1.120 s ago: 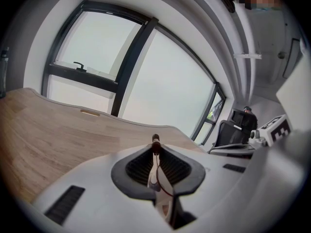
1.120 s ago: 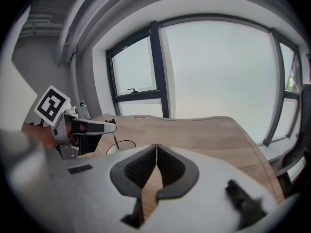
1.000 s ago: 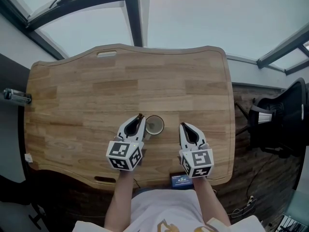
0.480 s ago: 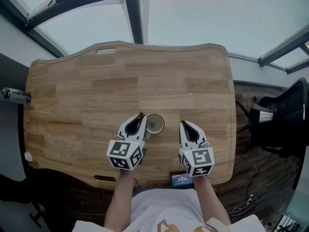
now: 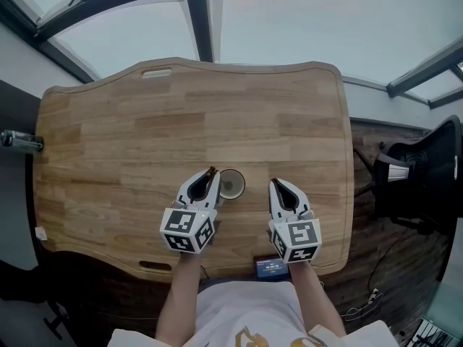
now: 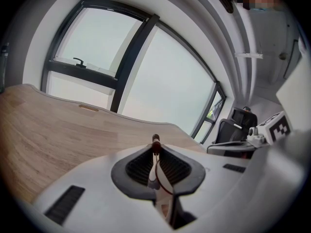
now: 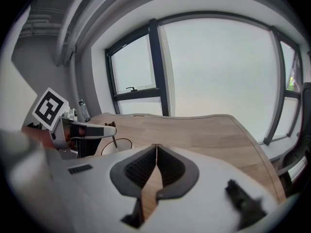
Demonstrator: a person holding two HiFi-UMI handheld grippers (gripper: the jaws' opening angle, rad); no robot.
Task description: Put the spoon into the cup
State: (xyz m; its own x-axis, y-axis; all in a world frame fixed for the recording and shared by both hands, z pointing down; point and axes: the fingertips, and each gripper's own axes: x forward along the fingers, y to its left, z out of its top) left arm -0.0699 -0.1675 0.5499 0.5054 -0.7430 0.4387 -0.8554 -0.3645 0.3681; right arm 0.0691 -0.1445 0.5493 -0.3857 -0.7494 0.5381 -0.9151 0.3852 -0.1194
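Spoon (image 6: pixel 155 142), seemingly light, stiff and best held by its thin handle, is clenched in the left gripper's (image 5: pixel 208 179) fingers beside the cup (image 5: pixel 232 186) on the worktop (image 5: pixel 130 143); the right gripper's (image 5: pixel 276 189) fingers are closed, empty.

Looks like you're in an office, or at least an office-type room. You've got a big wooden desk (image 5: pixel 130 129) sitting right against tall dark-framed windows (image 5: pixel 304 27). There's a black office chair (image 5: pixel 427 172) just off the desk's right edge, and cables (image 5: pixel 370 300) lying on the wood floor (image 5: pixel 383 244) near it.
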